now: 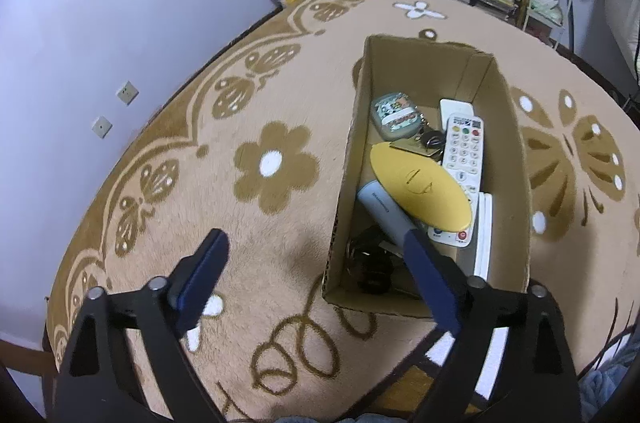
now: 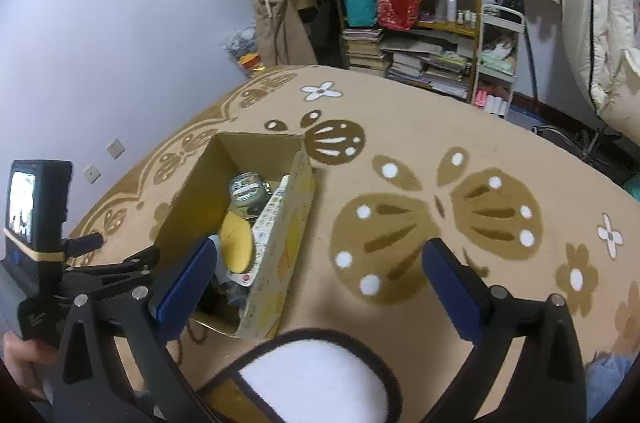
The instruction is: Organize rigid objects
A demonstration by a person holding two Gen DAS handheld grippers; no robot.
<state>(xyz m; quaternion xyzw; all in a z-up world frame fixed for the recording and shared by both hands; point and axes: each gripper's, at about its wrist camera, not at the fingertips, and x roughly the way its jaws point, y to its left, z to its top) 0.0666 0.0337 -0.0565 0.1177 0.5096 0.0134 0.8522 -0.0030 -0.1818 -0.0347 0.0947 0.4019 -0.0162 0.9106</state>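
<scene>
Both tools, left (image 1: pixel 316 243) and right (image 2: pixel 320 255), released and empty. Risk: overfilled box (image 1: pixel 516 159); yellow case (image 1: pixel 420 183) may slide.

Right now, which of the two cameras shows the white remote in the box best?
The left wrist view. It looks down into the box, so the remote shows its face and coloured buttons, only partly covered by the yellow oval. The right wrist view sees the remote edge-on, leaning against the box wall, mostly hidden.
</scene>
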